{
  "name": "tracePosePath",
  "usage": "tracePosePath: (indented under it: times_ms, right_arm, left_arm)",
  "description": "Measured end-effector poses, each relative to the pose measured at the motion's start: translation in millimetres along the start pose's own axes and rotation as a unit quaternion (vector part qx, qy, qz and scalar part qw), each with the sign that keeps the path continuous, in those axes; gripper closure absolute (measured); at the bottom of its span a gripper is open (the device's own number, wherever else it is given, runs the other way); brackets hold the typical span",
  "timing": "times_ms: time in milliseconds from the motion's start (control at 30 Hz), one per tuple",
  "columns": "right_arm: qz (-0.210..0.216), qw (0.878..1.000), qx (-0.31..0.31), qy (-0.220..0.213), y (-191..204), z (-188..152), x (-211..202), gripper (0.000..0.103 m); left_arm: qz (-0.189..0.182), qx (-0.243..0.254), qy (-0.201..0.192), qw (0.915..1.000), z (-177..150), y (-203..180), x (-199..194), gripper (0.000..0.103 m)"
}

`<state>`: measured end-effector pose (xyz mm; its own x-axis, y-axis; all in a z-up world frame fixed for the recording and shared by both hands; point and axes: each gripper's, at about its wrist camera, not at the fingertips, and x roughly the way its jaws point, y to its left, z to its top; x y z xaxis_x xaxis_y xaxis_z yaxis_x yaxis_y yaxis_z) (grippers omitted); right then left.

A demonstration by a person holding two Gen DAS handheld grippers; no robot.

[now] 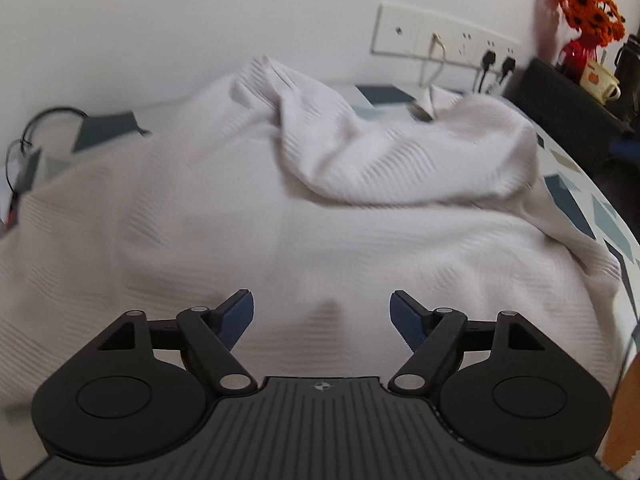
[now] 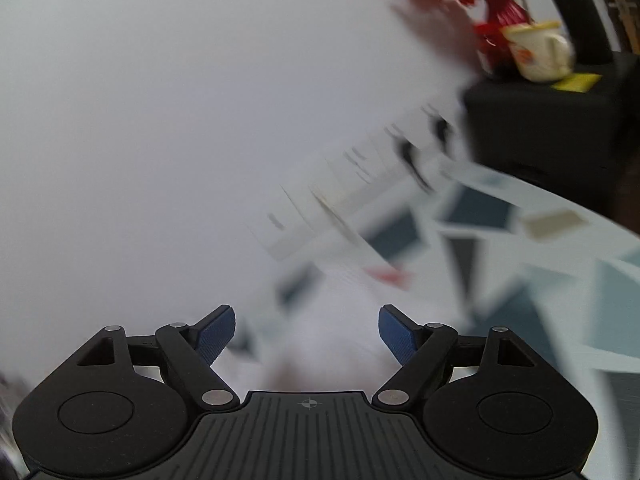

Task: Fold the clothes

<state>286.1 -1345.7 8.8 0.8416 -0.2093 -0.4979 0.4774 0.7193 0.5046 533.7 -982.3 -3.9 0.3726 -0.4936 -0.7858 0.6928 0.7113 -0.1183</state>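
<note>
Tablecloth (image 1: 576,196) with geometric patches, white wall (image 1: 160,20)

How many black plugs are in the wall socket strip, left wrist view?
2: black plugs and, side by side at the right end of the socket strip. More may be hidden.

The white garment (image 1: 224,208) is soft cloth with a fine ribbed, matt weave. The desk (image 1: 612,224) beneath carries a smooth covering printed with grey-blue geometric shapes. Each hand-held gripper, left (image 1: 322,314) and right (image 2: 307,330), has a matt black plastic body with a ribbed central panel, bright metal pivot pins, and blue pads (image 1: 240,316) of fine-textured, rubbery finish. The mug (image 2: 540,54) is glossy glazed ceramic; the wall socket panel (image 1: 440,36) is smooth white plastic.
</note>
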Motion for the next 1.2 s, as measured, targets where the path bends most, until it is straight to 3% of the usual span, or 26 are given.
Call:
tracePosePath:
  times_ms: [133, 200, 300, 433, 600, 633, 733, 833, 867, 900, 933, 967, 1000, 1033, 1133, 1200]
  right_arm:
    - [-0.011, 0.995, -0.037, 0.090, -5, -33, 3, 0.029]
    - [-0.020, 0.989, -0.085, 0.120, 5, -51, 8, 0.030]
    - [-0.056, 0.981, -0.140, 0.124, 8, -66, -4, 0.028]
    - [-0.099, 0.980, -0.110, 0.135, -22, -72, 7, 0.028]
    - [-0.079, 0.975, -0.125, 0.168, -44, -80, 46, 0.032]
    - [-0.074, 0.974, -0.124, 0.173, -45, -80, 46, 0.037]
    - [-0.055, 0.976, -0.107, 0.183, -48, -82, 39, 0.050]
    - [-0.038, 0.975, -0.108, 0.191, -44, -89, 27, 0.050]
    - [-0.036, 0.975, -0.108, 0.189, -43, -92, 25, 0.049]
    - [-0.035, 0.976, -0.109, 0.187, -41, -95, 23, 0.049]
    - [-0.033, 0.976, -0.109, 0.185, -40, -98, 21, 0.048]
    - [-0.032, 0.977, -0.109, 0.183, -38, -100, 19, 0.053]
    - [-0.030, 0.977, -0.109, 0.180, -37, -103, 17, 0.063]
    - [-0.025, 0.977, -0.097, 0.187, -37, -104, 19, 0.093]
    - [0.001, 0.984, -0.026, 0.177, -36, -95, 14, 0.092]
    - [0.014, 0.992, -0.008, 0.123, -31, -80, -13, 0.093]
  left_arm:
    - [0.025, -0.015, 0.022, 0.9994, -12, -6, -4, 0.025]
    - [0.049, -0.020, 0.033, 0.9981, -22, -6, -10, 0.024]
    - [0.091, -0.036, 0.043, 0.9943, -44, -5, -19, 0.023]
    - [0.101, -0.100, 0.072, 0.9872, -69, -6, -28, 0.023]
    - [0.093, -0.160, 0.081, 0.9794, -93, -26, -31, 0.020]
    - [0.092, -0.161, 0.084, 0.9791, -96, -30, -31, 0.018]
    - [0.091, -0.141, 0.085, 0.9821, -99, -40, -28, 0.013]
    - [0.088, -0.109, 0.075, 0.9873, -102, -46, -27, 0.014]
    - [0.086, -0.097, 0.067, 0.9893, -104, -48, -29, 0.017]
    - [0.085, -0.085, 0.059, 0.9910, -106, -50, -30, 0.033]
    - [0.082, -0.075, 0.053, 0.9924, -107, -50, -32, 0.059]
    - [0.076, -0.073, 0.049, 0.9932, -107, -49, -34, 0.073]
    - [0.071, -0.071, 0.046, 0.9939, -107, -47, -36, 0.095]
    - [0.066, -0.072, 0.041, 0.9944, -106, -44, -40, 0.095]
    - [0.073, -0.091, -0.009, 0.9931, -102, -26, -66, 0.096]
    - [0.092, -0.094, -0.054, 0.9899, -95, -13, -91, 0.096]
